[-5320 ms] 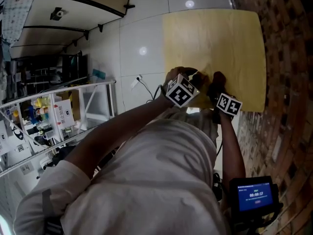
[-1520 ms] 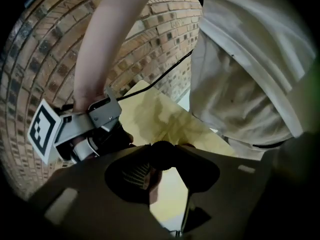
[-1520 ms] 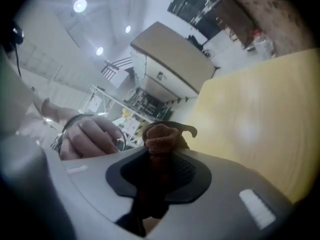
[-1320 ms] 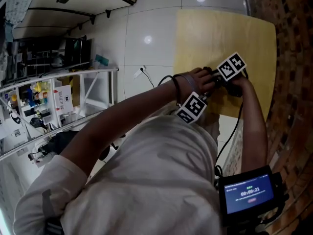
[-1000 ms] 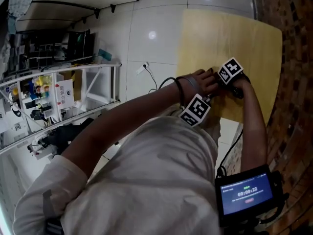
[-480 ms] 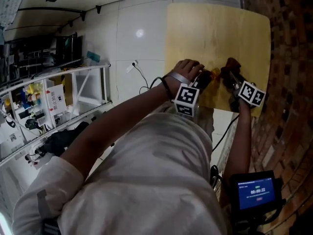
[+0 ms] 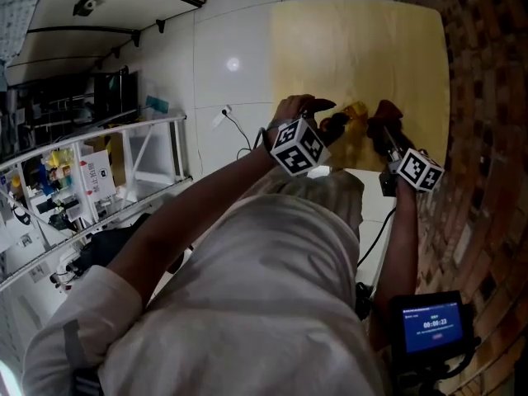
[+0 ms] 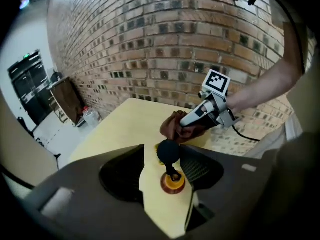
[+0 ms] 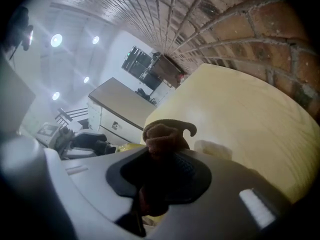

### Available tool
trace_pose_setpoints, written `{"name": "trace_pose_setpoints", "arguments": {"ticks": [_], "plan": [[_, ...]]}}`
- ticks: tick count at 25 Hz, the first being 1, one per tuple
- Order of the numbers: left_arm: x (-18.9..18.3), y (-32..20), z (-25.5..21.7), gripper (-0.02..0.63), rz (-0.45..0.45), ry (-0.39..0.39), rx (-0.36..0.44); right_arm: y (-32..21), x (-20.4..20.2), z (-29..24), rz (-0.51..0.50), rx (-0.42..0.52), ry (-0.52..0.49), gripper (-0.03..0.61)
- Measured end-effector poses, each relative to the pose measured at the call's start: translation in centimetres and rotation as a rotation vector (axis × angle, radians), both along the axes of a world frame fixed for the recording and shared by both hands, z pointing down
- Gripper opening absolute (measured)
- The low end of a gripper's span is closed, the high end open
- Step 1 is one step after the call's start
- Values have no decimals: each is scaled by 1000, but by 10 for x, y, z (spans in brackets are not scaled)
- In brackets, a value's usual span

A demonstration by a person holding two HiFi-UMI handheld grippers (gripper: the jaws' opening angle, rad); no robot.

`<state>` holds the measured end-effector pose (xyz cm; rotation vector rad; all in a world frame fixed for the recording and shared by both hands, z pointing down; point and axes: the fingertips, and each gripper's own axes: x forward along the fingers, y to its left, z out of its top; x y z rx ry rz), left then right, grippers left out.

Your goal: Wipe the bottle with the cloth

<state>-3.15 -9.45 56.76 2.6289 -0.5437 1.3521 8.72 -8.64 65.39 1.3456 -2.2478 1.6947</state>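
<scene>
Standing yellow bottle (image 8: 172,182), black-capped, orange-collared.

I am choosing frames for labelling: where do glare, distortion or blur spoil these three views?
Head view: lamp reflections glare on the tiled floor. Left gripper view: the fisheye bends the brick wall, corners go dark. Right gripper view: ceiling lamps flare hazily, and the near brown cloth is soft.

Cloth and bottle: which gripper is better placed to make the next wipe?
Right. The right gripper is shut on the brown cloth, close beside the bottle. The left gripper has just been opening its jaws, which stand apart around the bottle and hold no cloth.
</scene>
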Motion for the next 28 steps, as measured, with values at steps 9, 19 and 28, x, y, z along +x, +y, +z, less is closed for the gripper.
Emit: {"name": "trace_pose_setpoints", "arguments": {"ticks": [9, 19, 28], "plan": [[3, -3, 18, 242, -128, 21, -81, 5, -8, 5, -22, 12, 14, 87], [10, -23, 30, 236, -194, 96, -57, -5, 5, 5, 60, 32, 108, 87], [-68, 30, -23, 230, -298, 245, -36, 20, -1, -47, 164, 161, 295, 87]]}}
